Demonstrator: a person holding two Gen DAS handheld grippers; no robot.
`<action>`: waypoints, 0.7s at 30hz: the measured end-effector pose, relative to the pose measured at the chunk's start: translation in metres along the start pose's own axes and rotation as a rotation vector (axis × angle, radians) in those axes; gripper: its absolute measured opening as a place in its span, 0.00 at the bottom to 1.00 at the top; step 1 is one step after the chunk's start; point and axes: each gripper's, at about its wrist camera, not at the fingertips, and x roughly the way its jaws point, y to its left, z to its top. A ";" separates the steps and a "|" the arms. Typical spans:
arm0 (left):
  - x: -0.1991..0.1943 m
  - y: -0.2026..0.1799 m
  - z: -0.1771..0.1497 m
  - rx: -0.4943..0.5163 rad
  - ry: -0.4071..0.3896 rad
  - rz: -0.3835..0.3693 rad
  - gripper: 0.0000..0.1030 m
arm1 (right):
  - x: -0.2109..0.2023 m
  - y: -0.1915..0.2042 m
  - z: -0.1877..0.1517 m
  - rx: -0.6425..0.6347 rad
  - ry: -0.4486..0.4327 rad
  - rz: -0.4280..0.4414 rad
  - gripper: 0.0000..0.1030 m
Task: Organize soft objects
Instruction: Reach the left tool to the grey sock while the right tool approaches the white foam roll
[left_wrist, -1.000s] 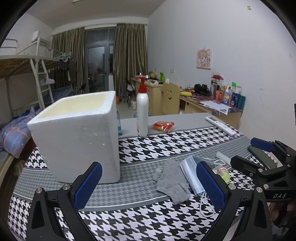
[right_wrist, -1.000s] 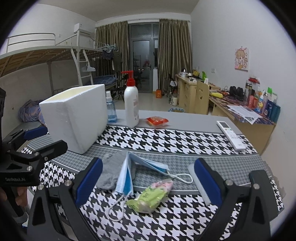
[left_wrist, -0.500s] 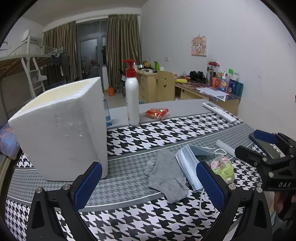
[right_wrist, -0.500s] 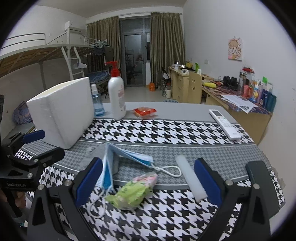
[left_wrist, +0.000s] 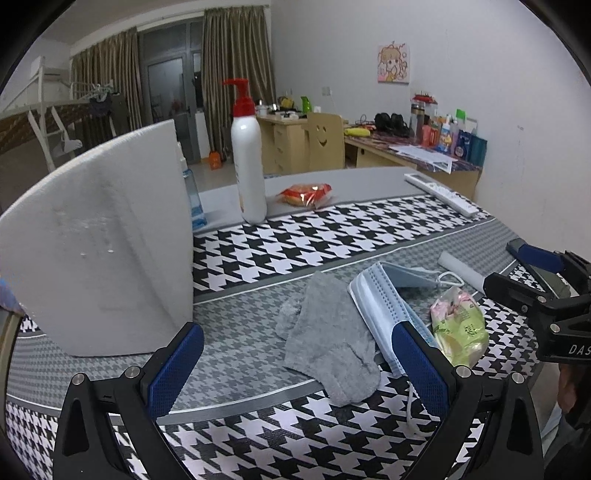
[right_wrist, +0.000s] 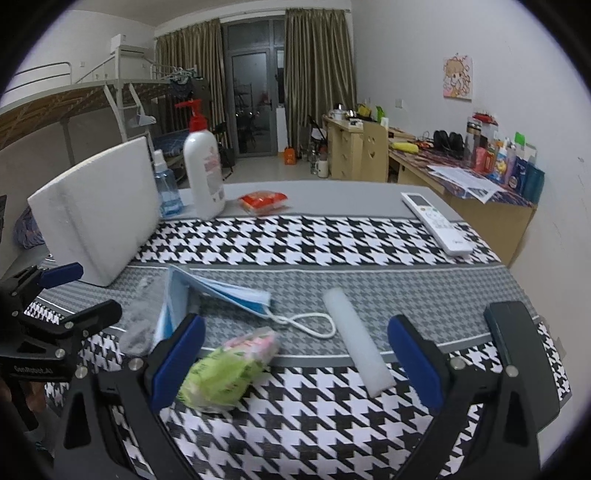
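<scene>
A grey sock (left_wrist: 328, 343) lies flat on the houndstooth tablecloth, with a stack of blue face masks (left_wrist: 388, 306) and a green tissue pack (left_wrist: 458, 325) to its right. My left gripper (left_wrist: 299, 369) is open and empty, low over the table just before the sock. My right gripper (right_wrist: 295, 362) is open and empty, above the tissue pack (right_wrist: 225, 369) and a white foam stick (right_wrist: 354, 343). The masks (right_wrist: 207, 291) lie beyond it. A white foam box (left_wrist: 96, 251) stands at the left.
A white pump bottle (left_wrist: 249, 162), a small blue spray bottle (right_wrist: 166, 188), a red snack packet (left_wrist: 306, 194) and a white remote (right_wrist: 436, 221) sit on the far side of the table. The right gripper shows in the left wrist view (left_wrist: 543, 291). Desks and a bunk bed stand behind.
Both grippers have come down and forward toward the table. The sock, masks and tissue pack now look nearer and larger. Nothing has been taken hold of.
</scene>
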 end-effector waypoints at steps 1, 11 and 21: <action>0.003 0.000 0.000 0.000 0.008 -0.003 0.99 | 0.001 -0.003 -0.001 0.005 0.006 -0.006 0.98; 0.028 -0.010 0.003 0.023 0.076 -0.022 0.89 | 0.014 -0.021 -0.004 0.028 0.047 -0.030 0.98; 0.044 -0.012 0.003 0.024 0.131 -0.030 0.76 | 0.027 -0.030 -0.005 0.034 0.086 -0.040 0.98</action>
